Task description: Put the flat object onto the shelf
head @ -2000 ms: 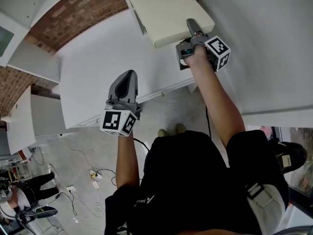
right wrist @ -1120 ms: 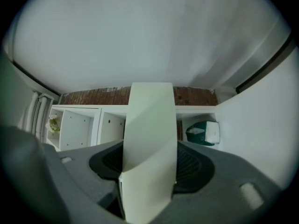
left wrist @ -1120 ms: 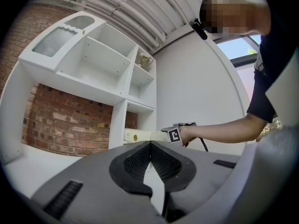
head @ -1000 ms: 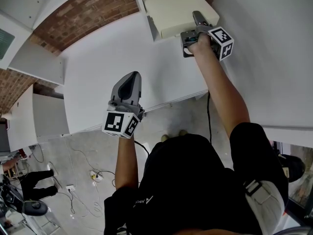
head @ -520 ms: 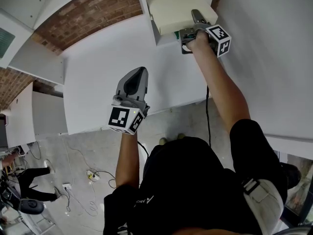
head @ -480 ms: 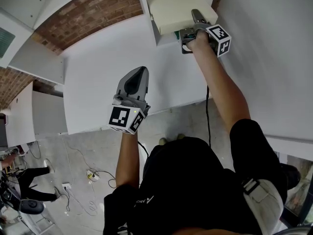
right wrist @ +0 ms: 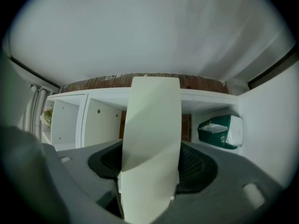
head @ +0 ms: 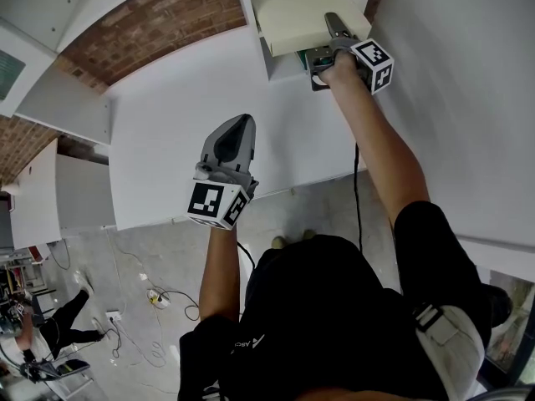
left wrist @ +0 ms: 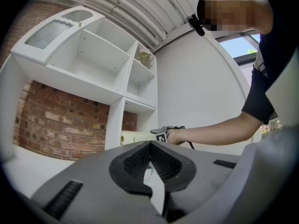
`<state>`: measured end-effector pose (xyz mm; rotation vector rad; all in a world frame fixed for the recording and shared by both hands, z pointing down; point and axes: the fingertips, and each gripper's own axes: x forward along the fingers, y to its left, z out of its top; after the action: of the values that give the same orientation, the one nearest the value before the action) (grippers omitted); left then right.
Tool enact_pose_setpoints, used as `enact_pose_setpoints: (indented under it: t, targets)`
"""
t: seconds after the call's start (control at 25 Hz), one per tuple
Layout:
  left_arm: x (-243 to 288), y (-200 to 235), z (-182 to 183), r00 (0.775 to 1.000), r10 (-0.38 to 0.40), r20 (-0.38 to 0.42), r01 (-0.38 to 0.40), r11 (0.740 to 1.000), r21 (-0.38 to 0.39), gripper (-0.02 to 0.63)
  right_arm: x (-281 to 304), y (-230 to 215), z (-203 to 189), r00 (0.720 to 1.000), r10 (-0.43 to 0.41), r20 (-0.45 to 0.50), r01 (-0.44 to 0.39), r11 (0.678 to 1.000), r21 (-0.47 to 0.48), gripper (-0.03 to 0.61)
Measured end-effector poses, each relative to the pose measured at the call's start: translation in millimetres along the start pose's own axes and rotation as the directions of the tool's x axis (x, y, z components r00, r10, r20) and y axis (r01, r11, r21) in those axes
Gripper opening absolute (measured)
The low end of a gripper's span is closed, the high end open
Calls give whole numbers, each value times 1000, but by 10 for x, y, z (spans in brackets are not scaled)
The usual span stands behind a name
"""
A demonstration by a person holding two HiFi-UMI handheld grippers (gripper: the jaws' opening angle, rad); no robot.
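The flat object (head: 292,11) is a cream board; it lies partly inside a compartment of the white shelf (head: 251,7), near end sticking out. My right gripper (head: 333,23) holds that near end, and its jaws are opening with the board still between the pads. In the right gripper view the flat object (right wrist: 152,139) stands on edge between the jaws, pointing at the shelf (right wrist: 93,120). My left gripper (head: 238,124) hovers over the white table, shut and empty. The left gripper view shows its own jaws (left wrist: 150,146) closed to a point, with the flat object (left wrist: 135,136) beyond.
A white table (head: 184,115) fills the middle. A brick wall (head: 150,23) stands behind it, and a white panel (head: 460,98) is at the right. A green and white box (right wrist: 219,130) sits in a shelf compartment. Cables (head: 159,295) lie on the floor, and a person (head: 42,341) stands far left.
My right gripper has pushed the flat object farther up into the shelf compartment. My left gripper has drifted slightly up and to the right.
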<state>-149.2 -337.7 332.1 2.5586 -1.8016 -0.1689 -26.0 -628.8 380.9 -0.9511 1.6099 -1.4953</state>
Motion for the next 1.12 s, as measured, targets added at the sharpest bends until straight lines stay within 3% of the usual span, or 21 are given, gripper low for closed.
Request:
enact_pose_setpoints:
  t: [0.2, 0.36, 0.84, 0.96, 1.12]
  targets:
    - [20, -38, -15, 1000, -11, -5, 11, 1000, -1, -2, 26, 29, -1, 999, 7, -36, -10, 997, -79, 338]
    - [9, -64, 4, 1000, -19, -6, 19, 1000, 0, -2, -58, 19, -20, 998, 14, -54, -19, 996, -84, 367]
    - [-33, -192, 39, 998, -67, 7, 67, 998, -12, -2, -756, 88, 31, 992, 82, -91, -98, 978, -186, 374]
    - [-56, -270, 62, 996, -86, 15, 86, 996, -12, -2, -1009, 230, -64, 982, 115, -153, -155, 948, -279, 373]
    - [-118, -392, 125, 994, -107, 23, 108, 994, -14, -2, -1362, 415, -236, 959, 160, -236, -252, 863, -439, 360]
